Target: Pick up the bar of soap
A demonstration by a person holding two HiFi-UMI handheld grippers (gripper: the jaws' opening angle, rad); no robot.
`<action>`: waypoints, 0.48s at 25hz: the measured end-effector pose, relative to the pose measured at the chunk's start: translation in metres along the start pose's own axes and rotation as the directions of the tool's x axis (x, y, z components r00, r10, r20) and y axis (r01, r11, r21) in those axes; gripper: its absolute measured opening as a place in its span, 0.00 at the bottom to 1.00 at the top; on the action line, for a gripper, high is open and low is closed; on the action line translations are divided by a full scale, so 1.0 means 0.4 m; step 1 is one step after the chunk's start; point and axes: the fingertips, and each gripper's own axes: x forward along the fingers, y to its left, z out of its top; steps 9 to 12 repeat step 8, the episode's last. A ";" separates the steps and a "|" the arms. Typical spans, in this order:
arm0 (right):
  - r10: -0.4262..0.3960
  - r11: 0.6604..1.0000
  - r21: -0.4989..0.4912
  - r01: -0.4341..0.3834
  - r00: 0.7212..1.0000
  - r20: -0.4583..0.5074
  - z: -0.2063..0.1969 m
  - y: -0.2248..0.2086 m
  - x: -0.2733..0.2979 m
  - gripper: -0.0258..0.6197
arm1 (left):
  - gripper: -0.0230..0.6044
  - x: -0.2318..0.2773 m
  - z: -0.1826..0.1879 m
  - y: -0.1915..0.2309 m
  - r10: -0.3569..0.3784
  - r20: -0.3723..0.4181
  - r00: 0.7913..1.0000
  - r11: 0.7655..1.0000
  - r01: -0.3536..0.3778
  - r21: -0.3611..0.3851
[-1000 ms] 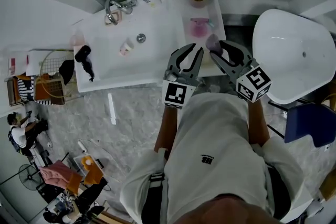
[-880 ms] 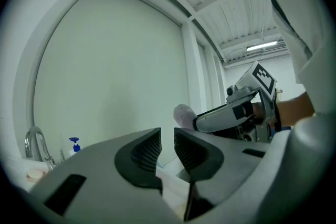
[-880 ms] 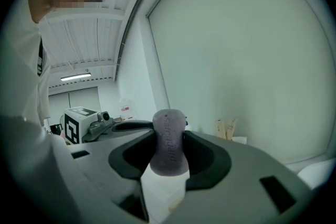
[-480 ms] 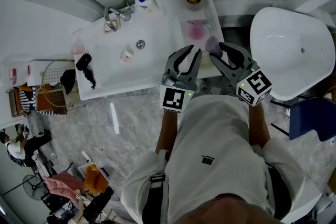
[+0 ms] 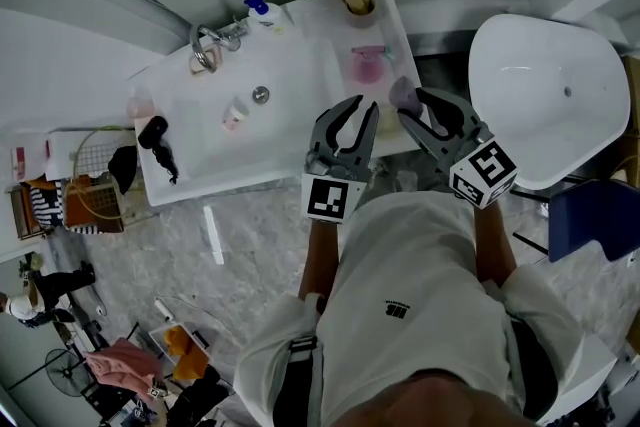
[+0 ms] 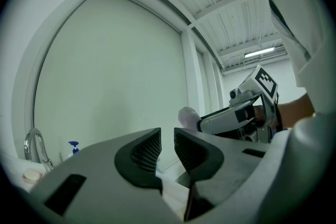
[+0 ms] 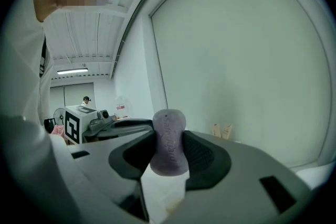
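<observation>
Noting a matt, smooth lilac finish on the bar of soap (image 7: 168, 123), with lettering pressed faintly into it. Finding ribbed, dull black pads (image 7: 201, 153) set in smooth grey plastic on the right gripper (image 7: 168, 140), and cross-hatched ones on the left gripper (image 6: 167, 139). Catching gloss on the white sink (image 5: 290, 130), shine on the metal tap (image 5: 207, 47), veined stone in the floor (image 5: 260, 225), soft cloth in the shirt (image 5: 410, 285).

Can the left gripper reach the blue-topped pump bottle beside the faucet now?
Probably yes. The left gripper is empty, jaws slightly apart, at the front of the sink, and only the open basin lies between it and the bottle.
</observation>
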 end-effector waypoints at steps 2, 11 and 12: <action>0.009 1.000 -0.005 -0.009 1.000 -0.010 0.000 -0.004 0.007 0.33 | 0.18 0.004 -0.009 0.005 0.006 -0.009 1.000 1.000 -0.006 -0.008; 0.025 1.000 0.006 -0.025 1.000 -0.015 -0.002 -0.013 0.009 0.33 | 0.18 0.011 -0.029 0.000 0.016 -0.030 0.999 1.000 -0.016 -0.005; 0.025 1.000 0.006 -0.025 1.000 -0.015 -0.002 -0.013 0.009 0.33 | 0.18 0.011 -0.029 0.000 0.016 -0.030 0.999 1.000 -0.016 -0.005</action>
